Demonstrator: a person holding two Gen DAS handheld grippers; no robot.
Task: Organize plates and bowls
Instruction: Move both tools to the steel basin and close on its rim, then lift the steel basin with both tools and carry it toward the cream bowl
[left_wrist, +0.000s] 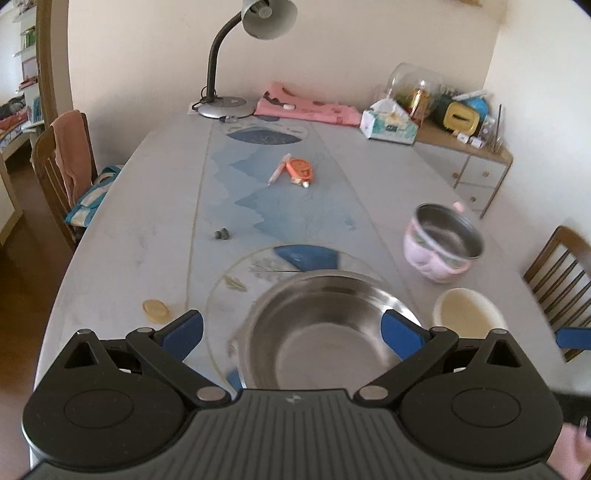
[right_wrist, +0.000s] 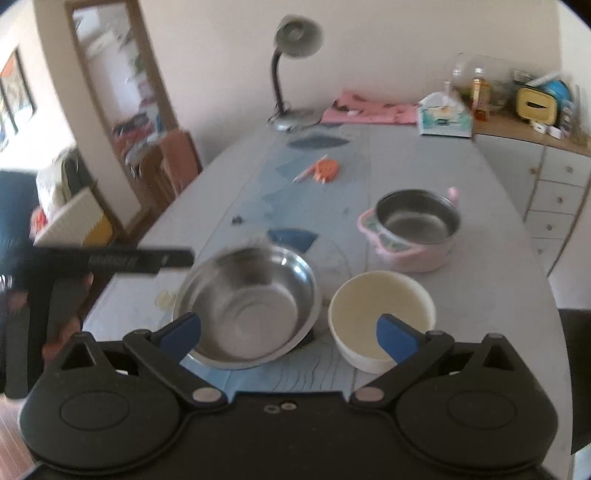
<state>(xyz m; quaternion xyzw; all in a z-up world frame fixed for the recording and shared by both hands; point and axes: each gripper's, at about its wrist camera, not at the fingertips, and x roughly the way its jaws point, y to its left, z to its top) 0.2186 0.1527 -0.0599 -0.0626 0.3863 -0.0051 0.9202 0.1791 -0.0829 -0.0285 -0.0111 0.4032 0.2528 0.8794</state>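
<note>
A wide steel bowl (left_wrist: 314, 328) (right_wrist: 251, 302) sits on a clear glass plate (left_wrist: 229, 295) (right_wrist: 332, 258) near the table's front edge. A cream bowl (left_wrist: 467, 312) (right_wrist: 376, 314) stands just right of it. A pink bowl with a steel liner (left_wrist: 441, 242) (right_wrist: 415, 229) stands farther back right. My left gripper (left_wrist: 293, 332) is open, its fingers either side of the steel bowl, above it. My right gripper (right_wrist: 290, 332) is open and empty, its right finger (right_wrist: 397, 338) over the cream bowl. The left gripper's body (right_wrist: 110, 260) shows at the left of the right wrist view.
A pen and an orange tape dispenser (left_wrist: 301, 171) lie mid-table, a small yellow disc (left_wrist: 156, 308) front left, two small dark bits (left_wrist: 221, 233) left of centre. A desk lamp (left_wrist: 225, 107), pink cloth (left_wrist: 306, 105) and tissue box (left_wrist: 389, 125) stand at the back. Chairs flank the table.
</note>
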